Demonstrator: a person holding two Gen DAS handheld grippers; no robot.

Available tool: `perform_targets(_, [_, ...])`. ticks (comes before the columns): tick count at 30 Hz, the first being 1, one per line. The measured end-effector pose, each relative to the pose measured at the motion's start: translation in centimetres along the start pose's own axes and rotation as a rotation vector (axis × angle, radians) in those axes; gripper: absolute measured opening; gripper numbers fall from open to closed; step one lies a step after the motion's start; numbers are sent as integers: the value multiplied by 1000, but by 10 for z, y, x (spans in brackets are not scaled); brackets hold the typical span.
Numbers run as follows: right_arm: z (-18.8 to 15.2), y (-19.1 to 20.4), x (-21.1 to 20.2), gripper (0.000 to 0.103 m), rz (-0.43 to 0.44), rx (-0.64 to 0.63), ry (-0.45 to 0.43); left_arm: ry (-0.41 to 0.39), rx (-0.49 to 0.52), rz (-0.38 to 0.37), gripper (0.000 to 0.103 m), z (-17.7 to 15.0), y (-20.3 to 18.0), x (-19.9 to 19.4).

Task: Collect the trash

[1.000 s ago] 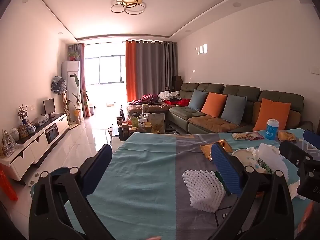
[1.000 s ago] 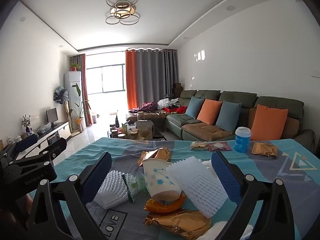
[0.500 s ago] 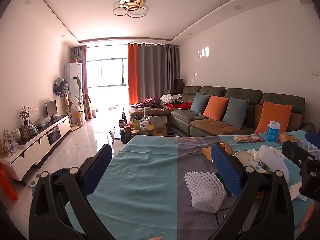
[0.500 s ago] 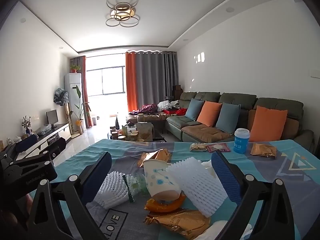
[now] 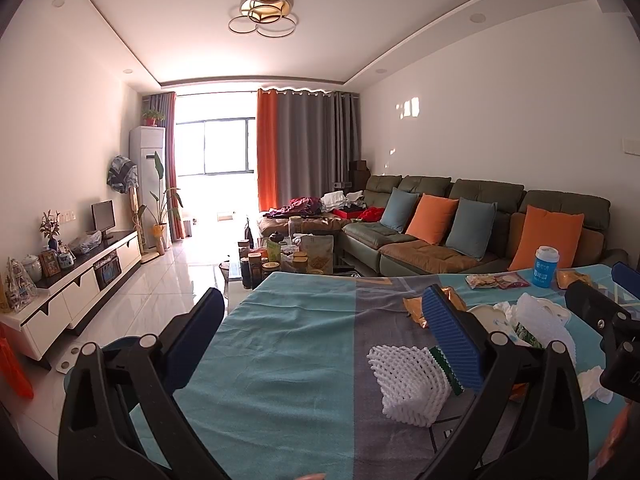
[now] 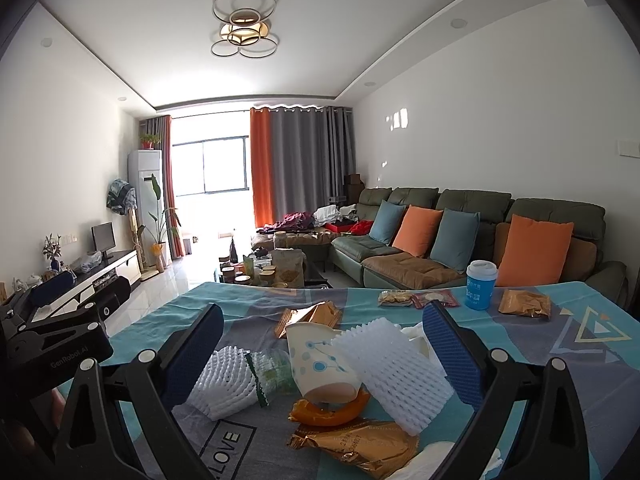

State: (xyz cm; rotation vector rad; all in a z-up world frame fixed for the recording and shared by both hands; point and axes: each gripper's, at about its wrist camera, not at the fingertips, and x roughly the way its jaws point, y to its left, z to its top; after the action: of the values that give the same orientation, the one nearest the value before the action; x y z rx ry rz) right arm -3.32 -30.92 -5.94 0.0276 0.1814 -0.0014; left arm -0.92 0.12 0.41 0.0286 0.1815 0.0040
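1. Several pieces of trash lie in a heap on the tabletop (image 6: 560, 360), and I see most of it between and just ahead of my right tongs (image 6: 320, 354): a tipped paper cup (image 6: 320, 364) with blue dots, its mouth toward the far end of the tabletop, resting on a curl of orange peel (image 6: 332, 412).
2. A white foam net sleeve (image 6: 394, 368) leans against the cup on the side of my right tongs' right finger, and a second foam net (image 6: 226, 384) lies by the left finger, touching a crushed clear plastic bottle (image 6: 272, 372) between it and the cup.
3. Nearest to me, under the peel, lies a crumpled gold wrapper (image 6: 356, 446); another gold wrapper (image 6: 308, 318) sits beyond the cup.
4. My right tongs are spread wide and hold nothing, hovering above the heap.
5. My left tongs (image 5: 322, 330) are also spread wide and hold nothing; the tabletop between their fingers is bare cloth, and the second foam net (image 5: 408, 384) lies just inside the right finger (image 5: 452, 344).
6. Beyond the heap, toward the far right of my right tongs, stand a blue lidded cup (image 6: 480, 284), two flat snack packets (image 6: 416, 299) and a brown packet (image 6: 524, 304), well apart from the heap.
7. Past the tabletop I see a green sofa (image 6: 460, 240) with orange and blue cushions.
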Motion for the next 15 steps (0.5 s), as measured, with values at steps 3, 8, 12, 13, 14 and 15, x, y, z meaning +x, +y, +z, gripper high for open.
perform_targets(3, [-1, -1, 1, 96, -1, 2, -1, 0, -1, 0, 97, 0, 0, 0])
perform_targets(8, [-1, -1, 1, 96, -1, 3, -3, 0, -2, 1, 97, 0, -1, 0])
perform_targets(12, [-2, -1, 2, 96, -2, 5, -4, 3, -3, 0, 97, 1, -1, -1])
perform_targets(13, [-2, 0, 1, 96, -3, 4, -4, 2, -4, -1, 97, 1, -1, -1])
perform_targets(14, [-2, 0, 1, 96, -3, 5, -5, 1, -2, 0, 97, 1, -2, -1])
perform_targets(15, [-2, 0, 1, 96, -3, 5, -7, 1, -2, 0, 97, 1, -1, -1])
